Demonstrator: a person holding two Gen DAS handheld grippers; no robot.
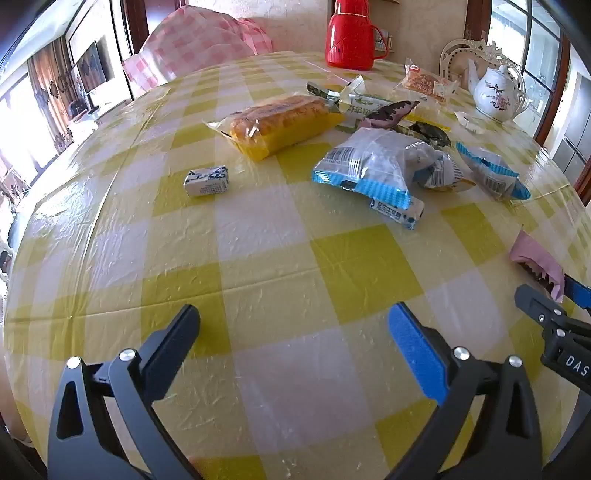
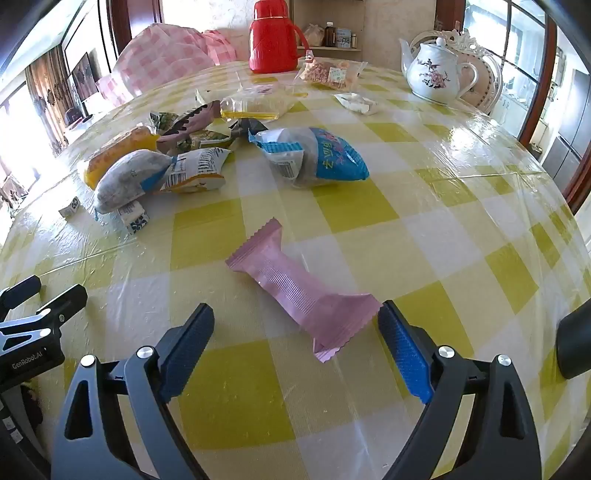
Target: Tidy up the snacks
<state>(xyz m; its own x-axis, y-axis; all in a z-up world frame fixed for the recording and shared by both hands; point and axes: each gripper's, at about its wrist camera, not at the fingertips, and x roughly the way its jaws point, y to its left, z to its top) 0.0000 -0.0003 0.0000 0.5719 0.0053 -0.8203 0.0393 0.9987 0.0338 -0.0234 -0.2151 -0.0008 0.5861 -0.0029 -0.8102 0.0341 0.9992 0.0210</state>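
Several wrapped snacks lie scattered on a round table with a yellow-checked cloth (image 1: 258, 229). A pink wrapper (image 2: 295, 288) lies flat just ahead of my right gripper (image 2: 295, 336), whose jaws stand open, its near end between the fingertips without touching the pads. My left gripper (image 1: 293, 332) is open over bare cloth with nothing between its fingers. Farther off lie a yellow cake pack (image 1: 284, 122), a small blue-and-white sweet (image 1: 207, 180), a blue-edged bag (image 1: 369, 166) and a blue pack (image 2: 325, 155). The pink wrapper (image 1: 535, 258) shows at the right edge of the left wrist view.
A red thermos jug (image 1: 351, 35) stands at the far side of the table. A white flowered teapot (image 2: 436, 74) sits at the far right. A chair with a pink checked cover (image 1: 199, 48) stands behind the table. Windows line both sides.
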